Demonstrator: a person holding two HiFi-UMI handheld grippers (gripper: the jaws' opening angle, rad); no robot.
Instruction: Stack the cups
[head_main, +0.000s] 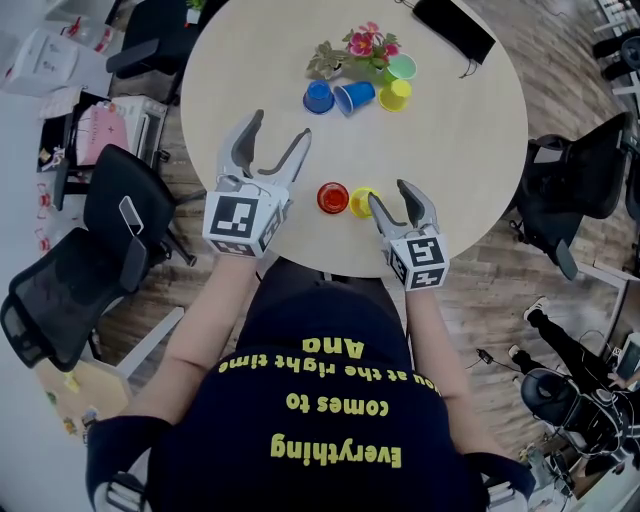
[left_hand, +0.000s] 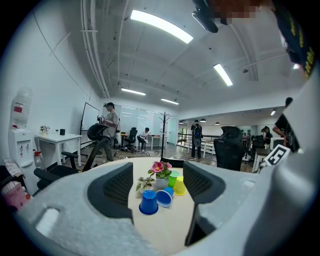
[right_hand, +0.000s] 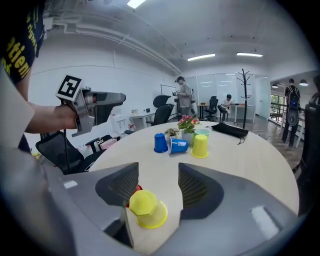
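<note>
Round beige table (head_main: 470, 150) in an open office with wood flooring carries all the cups, and black office chairs (head_main: 70, 290) stand around it. On my head view the left gripper (head_main: 279, 128) hovers over the near left part of the table with its jaws spread wide. Its own view confirms it is empty: only bare tabletop and the distant cup group appear in the gap. The right gripper (head_main: 390, 197) sits at the near edge, jaws likewise released. In the right gripper view an inverted yellow cup (right_hand: 146, 207) stands on the table in the gap, close against the jaw on that view's left, with clear space to the other pad; I read this as no grip. A red cup (head_main: 332, 197) stands just beside it, largely hidden behind that same jaw. At the far side the remaining group sits together: an inverted blue cup (head_main: 318, 96), a second blue cup (head_main: 354, 96) lying on its side, a second yellow cup (head_main: 395, 94) inverted, and a green cup (head_main: 401, 68) mouth up, all next to a potted flower (head_main: 368, 42) and a small leafy plant (head_main: 327, 60). A black pouch (head_main: 455, 28) lies near the far right rim. All six cups stand or lie singly
</note>
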